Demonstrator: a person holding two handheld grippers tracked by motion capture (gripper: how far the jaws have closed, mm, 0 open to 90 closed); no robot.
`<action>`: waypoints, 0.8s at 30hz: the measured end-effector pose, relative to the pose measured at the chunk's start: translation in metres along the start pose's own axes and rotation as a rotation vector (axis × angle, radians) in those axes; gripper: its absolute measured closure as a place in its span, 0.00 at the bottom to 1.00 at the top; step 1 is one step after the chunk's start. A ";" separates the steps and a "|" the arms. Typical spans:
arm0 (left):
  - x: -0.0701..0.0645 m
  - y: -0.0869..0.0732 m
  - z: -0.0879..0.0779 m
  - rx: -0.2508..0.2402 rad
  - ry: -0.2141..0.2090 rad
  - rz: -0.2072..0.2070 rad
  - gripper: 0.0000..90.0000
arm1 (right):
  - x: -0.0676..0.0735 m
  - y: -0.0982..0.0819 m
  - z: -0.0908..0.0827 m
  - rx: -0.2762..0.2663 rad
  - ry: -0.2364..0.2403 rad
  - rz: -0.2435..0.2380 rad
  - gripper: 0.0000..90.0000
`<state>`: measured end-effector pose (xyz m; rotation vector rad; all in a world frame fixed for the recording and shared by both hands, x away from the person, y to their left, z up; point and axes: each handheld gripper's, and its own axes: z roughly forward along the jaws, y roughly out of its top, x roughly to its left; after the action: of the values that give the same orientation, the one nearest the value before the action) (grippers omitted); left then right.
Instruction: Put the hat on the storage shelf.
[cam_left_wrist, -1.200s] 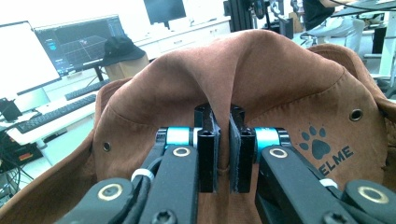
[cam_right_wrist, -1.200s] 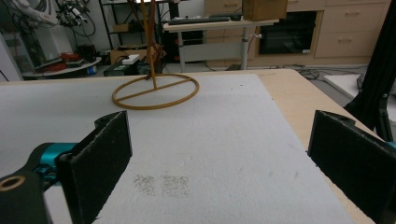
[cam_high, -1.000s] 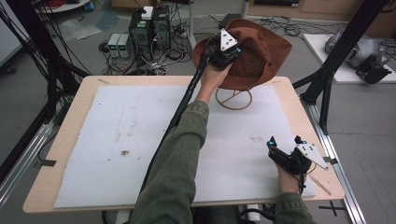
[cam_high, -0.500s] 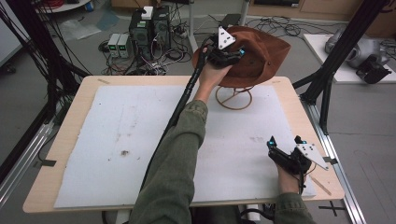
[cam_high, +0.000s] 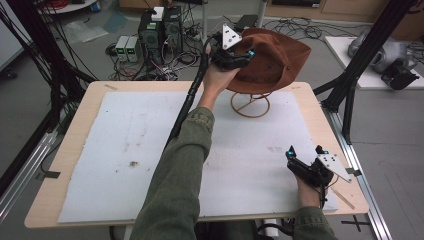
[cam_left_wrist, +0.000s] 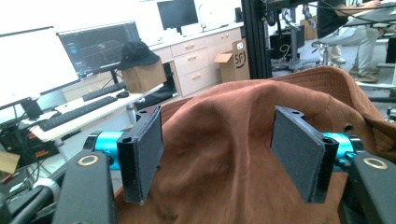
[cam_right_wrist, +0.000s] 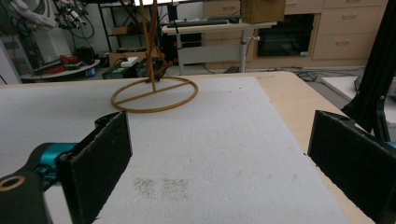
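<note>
A brown felt hat (cam_high: 275, 60) sits on a thin wire stand whose ring base (cam_high: 250, 106) rests at the far middle of the table. My left gripper (cam_high: 244, 54) is raised at the hat's left side. Its jaws have just been opening. In the left gripper view the hat's crown (cam_left_wrist: 224, 135) lies between and beyond the two pads, and my left gripper (cam_left_wrist: 218, 140) does not press on it. My right gripper (cam_high: 305, 151) rests open near the table's front right corner. In its own view my right gripper (cam_right_wrist: 224, 140) has nothing between its pads and faces the ring base (cam_right_wrist: 154, 95).
A white mat (cam_high: 125, 145) covers most of the wooden table (cam_high: 75, 150). A black frame post (cam_high: 350, 95) stands at the table's right edge. Computers and cables (cam_high: 160, 35) crowd the floor behind the table. Another table with grey equipment (cam_high: 385, 50) stands at the far right.
The left gripper's jaws have opened and let go of the hat, and the hand has drawn slightly left and up. The hat stays on the stand. The right hand has not moved.
</note>
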<state>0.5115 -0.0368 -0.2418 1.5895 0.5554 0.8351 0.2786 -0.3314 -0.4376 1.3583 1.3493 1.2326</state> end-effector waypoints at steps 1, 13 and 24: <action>0.002 0.001 -0.009 0.003 0.002 0.000 0.36 | 0.000 0.000 0.000 -0.001 0.001 -0.002 0.06; 0.015 -0.007 -0.074 -0.020 0.002 -0.014 0.30 | 0.001 0.000 0.001 0.001 0.001 -0.002 0.06; 0.030 -0.048 -0.162 -0.031 0.059 -0.062 0.25 | 0.003 -0.001 0.000 0.000 -0.006 -0.006 0.06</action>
<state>0.4106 0.0975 -0.2746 1.5157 0.6283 0.8423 0.2778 -0.3286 -0.4383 1.3567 1.3484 1.2234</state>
